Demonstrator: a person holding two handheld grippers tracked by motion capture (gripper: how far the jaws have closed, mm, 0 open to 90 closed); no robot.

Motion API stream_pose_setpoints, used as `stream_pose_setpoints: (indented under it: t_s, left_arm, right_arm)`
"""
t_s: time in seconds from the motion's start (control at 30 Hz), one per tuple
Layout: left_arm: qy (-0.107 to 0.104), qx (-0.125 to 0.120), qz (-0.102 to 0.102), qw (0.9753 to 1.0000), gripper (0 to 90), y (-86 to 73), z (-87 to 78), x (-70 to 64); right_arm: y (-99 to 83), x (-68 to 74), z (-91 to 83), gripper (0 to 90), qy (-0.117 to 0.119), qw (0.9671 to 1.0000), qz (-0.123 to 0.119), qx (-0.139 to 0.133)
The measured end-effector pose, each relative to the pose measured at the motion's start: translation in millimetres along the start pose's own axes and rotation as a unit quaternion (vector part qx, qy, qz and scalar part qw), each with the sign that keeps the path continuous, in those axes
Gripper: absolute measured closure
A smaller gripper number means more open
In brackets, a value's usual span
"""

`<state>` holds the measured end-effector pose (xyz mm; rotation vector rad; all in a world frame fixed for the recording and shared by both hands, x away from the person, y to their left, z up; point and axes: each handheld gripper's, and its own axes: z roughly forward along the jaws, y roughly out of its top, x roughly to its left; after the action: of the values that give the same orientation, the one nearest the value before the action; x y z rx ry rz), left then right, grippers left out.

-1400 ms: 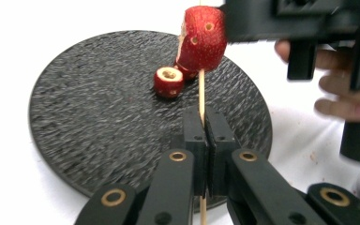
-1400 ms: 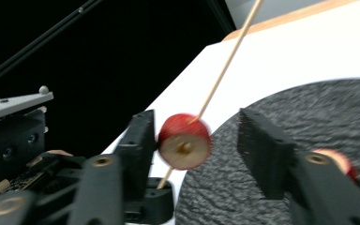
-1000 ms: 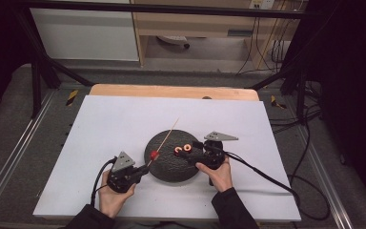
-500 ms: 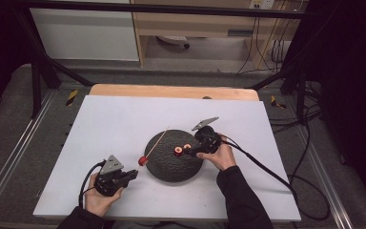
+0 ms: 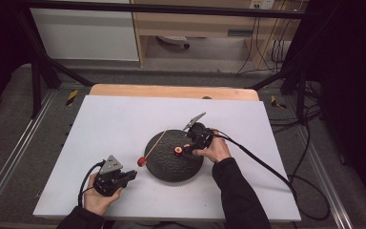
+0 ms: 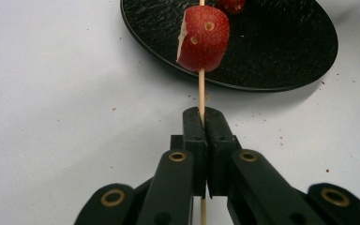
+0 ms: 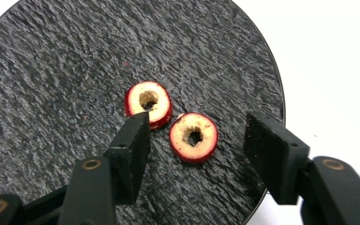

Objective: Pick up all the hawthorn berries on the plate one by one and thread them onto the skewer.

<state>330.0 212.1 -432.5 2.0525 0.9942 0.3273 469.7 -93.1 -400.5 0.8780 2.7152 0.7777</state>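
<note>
Fingers of right gripper (image 7: 194, 140) wide apart, straddling fruit slice (image 7: 193, 137) on black plate (image 7: 51, 70). Left gripper (image 6: 201, 126) clamps skewer (image 6: 201, 89) carrying fruit piece (image 6: 203, 38). Risk: off-centre closing may crush or flick slice.

My left gripper (image 6: 201, 123) view: skewer (image 6: 201, 89) tip and far fruit slice (image 6: 231, 4) cut off by top edge.
</note>
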Motion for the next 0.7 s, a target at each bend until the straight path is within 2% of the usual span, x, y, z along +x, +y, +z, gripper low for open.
stream_pose_setpoints:
  t_s: [0.1, 0.23, 0.43, 0.6, 0.7]
  left_arm:
    - [0.0, 0.001, 0.0, 1.0, 88.2, 0.1, 0.2, 0.1]
    - [-0.002, 0.0, -0.002, 1.0, 88.2, -0.1, 0.5, 0.6]
    - [-0.002, 0.0, -0.001, 1.0, 88.2, 0.1, 0.4, 0.8]
    - [-0.003, 0.0, -0.001, 1.0, 88.2, 0.2, 0.4, 0.9]
    - [-0.003, 0.001, -0.001, 1.0, 88.2, 0.2, 0.7, 0.9]
  right_arm:
    - [0.7, -2.4, 3.2, 45.4, -0.001, 0.9999, -0.001, 0.012]
    - [0.5, -4.7, 9.2, 48.1, 0.002, 0.9991, -0.018, 0.037]
    - [4.6, -1.8, 16.4, 51.9, 0.008, 0.9972, -0.046, 0.058]
    - [6.7, -2.1, 20.0, 55.8, 0.01, 0.9968, -0.052, 0.059]
    - [7.0, -3.1, 20.5, 61.1, 0.009, 0.9966, -0.056, 0.059]
